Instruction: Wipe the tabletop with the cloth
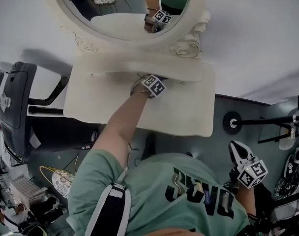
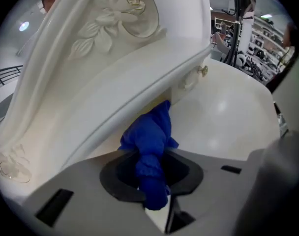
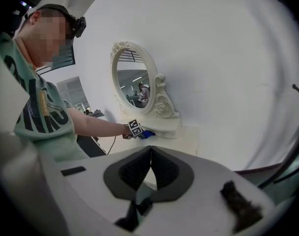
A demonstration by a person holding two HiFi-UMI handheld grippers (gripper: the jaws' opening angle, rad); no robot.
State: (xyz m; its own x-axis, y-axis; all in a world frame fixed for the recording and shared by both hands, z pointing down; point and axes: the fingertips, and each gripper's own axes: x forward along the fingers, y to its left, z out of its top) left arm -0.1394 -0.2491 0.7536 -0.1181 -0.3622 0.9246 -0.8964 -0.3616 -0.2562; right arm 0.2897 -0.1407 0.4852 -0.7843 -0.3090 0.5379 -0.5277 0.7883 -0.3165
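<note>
– Blue cloth [image 2: 152,146]: where is it?
– Low in the middle of the left gripper view, bunched up and clamped in the left claw [image 2: 152,181]. Its free end pokes forward against the foot of the carved mirror frame [image 2: 115,38], right where the frame meets the cream tabletop [image 2: 228,122].
– And in the head view?
– The left claw sits at the centre of the frame, at the back of the tabletop, just under the oval mirror [image 1: 122,1] that fills the top. A bare arm reaches up to it from the green T-shirt [image 1: 154,186] at the bottom. I can't make out the cloth there.
– The other hand?
– The right claw [image 3: 150,170] is at the lower right of the head view, off the tabletop and well apart from it, over the grey floor [image 1: 213,141]. In its own view the two pads are pressed together with nothing between them.
– Does that view show the cloth?
– Yes, a small blue patch left of centre, just beside the left claw, at the base of the mirror.
– Anything else?
– A dark chair [image 1: 14,102] at the left edge of the head view, beside the tabletop.
</note>
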